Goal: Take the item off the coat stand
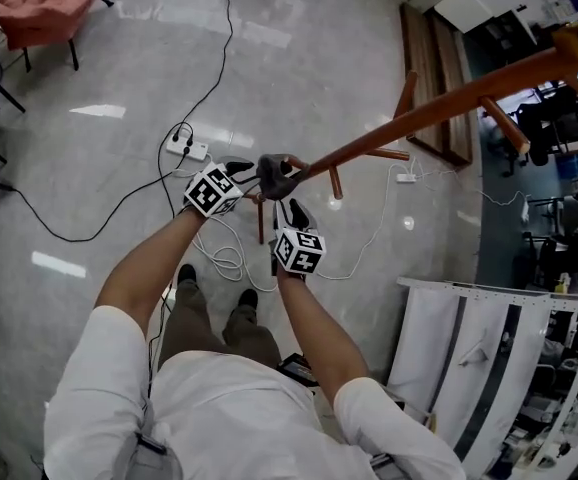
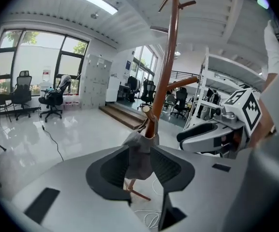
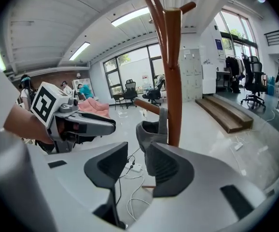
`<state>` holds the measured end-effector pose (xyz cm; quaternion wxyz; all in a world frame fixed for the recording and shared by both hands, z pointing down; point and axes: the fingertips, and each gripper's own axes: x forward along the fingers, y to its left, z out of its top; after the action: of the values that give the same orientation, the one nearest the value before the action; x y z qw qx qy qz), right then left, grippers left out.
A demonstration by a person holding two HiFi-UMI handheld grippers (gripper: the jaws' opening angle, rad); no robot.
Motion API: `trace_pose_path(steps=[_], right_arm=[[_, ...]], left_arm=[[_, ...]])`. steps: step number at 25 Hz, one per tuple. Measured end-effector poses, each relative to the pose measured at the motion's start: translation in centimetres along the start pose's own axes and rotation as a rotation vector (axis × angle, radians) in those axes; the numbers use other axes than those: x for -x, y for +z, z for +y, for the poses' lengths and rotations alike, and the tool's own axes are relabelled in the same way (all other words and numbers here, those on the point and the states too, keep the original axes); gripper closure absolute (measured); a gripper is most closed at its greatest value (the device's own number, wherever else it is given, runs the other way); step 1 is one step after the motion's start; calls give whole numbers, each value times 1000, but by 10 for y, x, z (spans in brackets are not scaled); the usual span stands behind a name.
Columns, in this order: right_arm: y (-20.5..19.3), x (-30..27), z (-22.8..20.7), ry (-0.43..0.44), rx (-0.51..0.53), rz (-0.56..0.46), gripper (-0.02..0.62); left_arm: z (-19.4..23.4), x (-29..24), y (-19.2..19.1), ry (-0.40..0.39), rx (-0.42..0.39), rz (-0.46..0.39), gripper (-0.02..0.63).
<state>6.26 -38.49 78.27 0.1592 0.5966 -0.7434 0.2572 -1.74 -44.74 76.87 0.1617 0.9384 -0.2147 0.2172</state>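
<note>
The grey item (image 2: pixel 139 151) hangs by its loop on a low peg (image 3: pixel 146 106) of the stand (image 2: pixel 170 57), between the wide jaws of the left claw (image 2: pixel 140 170), not yet gripped; the right claw (image 3: pixel 135 166), also wide and empty, has the item just beyond its jaws; a jaw could pinch the pole instead of cloth; a level pull could snag the loop and tip the stand; the claws, close together, could clash
</note>
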Motion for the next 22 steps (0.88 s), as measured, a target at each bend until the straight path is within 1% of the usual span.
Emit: trace_pose_path(steps=[5, 8, 10, 13, 16, 17, 22], right_arm=[[-5, -20, -14, -34, -2, 20, 449], [-9, -31, -21, -52, 17, 42, 432], [-11, -38, -24, -46, 24, 60, 422], [-14, -43, -30, -23, 8, 71, 417], [-15, -51, -32, 11, -2, 76, 417], [-15, -52, -33, 17, -4, 78, 417], [-16, -59, -40, 12, 31, 107, 417]], left_arm=[[2, -22, -3, 1, -61, 42, 458], [8, -35, 0, -7, -100, 67, 453], [14, -42, 2, -6, -132, 90, 453], [18, -57, 1, -20, -183, 127, 446], [15, -71, -2, -44, -271, 175, 445], [13, -74, -5, -51, -287, 194, 445], [11, -88, -3, -67, -279, 210, 453]])
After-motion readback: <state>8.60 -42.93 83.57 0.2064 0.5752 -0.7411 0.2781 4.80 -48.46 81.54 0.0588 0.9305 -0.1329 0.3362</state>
